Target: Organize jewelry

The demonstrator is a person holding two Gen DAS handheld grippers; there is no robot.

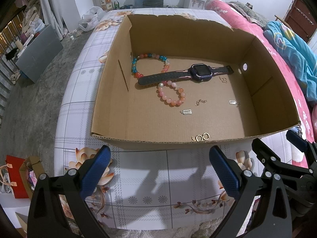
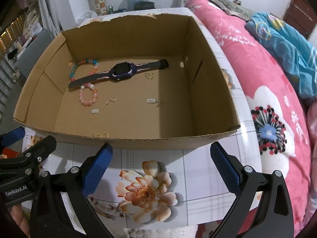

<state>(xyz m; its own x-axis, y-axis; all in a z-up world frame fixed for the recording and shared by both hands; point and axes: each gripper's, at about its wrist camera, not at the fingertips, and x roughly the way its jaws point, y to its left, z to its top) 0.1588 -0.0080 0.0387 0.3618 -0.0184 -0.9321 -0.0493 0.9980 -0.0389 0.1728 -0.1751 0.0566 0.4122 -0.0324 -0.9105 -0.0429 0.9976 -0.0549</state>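
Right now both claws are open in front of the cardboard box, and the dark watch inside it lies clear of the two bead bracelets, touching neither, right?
Not quite. Both claws, left and right, are open in front of the brown cardboard box, but the dark purple-faced watch does not lie clear: the left wrist view shows its strap lying across the multicoloured bead bracelet and the pink bead bracelet.

gold hoops: half hidden by box wall | butterfly charm: details too small to tell

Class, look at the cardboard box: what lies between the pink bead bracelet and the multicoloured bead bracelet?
The strap of the dark smartwatch lies across both the pink bead bracelet and the multicoloured bead bracelet; both wrist views show it.
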